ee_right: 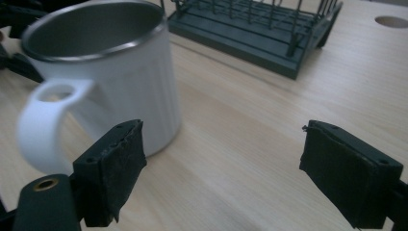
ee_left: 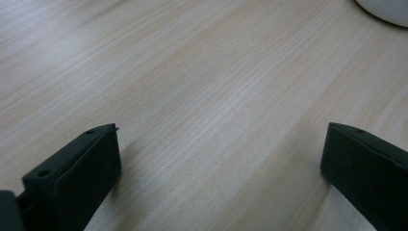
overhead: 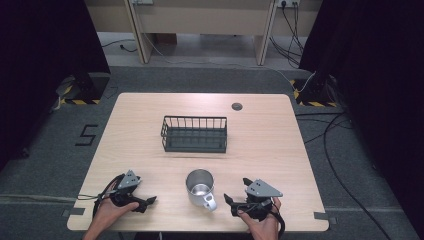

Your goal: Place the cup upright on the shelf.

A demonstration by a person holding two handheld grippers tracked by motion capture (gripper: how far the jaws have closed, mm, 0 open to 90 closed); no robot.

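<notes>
A white mug (overhead: 200, 187) with a steel inside stands upright near the table's front edge, handle toward the front right. My left gripper (overhead: 142, 192) lies left of it, open, over bare wood. In the left gripper view the left gripper (ee_left: 221, 139) has nothing between its jaws, and the mug (ee_left: 385, 9) shows at the top right corner. My right gripper (overhead: 236, 190) sits right of the mug, open. In the right gripper view the mug (ee_right: 120, 72) stands just beyond the left jaw of the right gripper (ee_right: 221, 130), outside the gap.
A dark wire basket (overhead: 194, 134) stands empty at the table's middle, also behind the mug as the basket (ee_right: 260, 33). A round cable hole (overhead: 237, 106) lies near the far edge. The wooden table (overhead: 280, 150) has bare room on both sides.
</notes>
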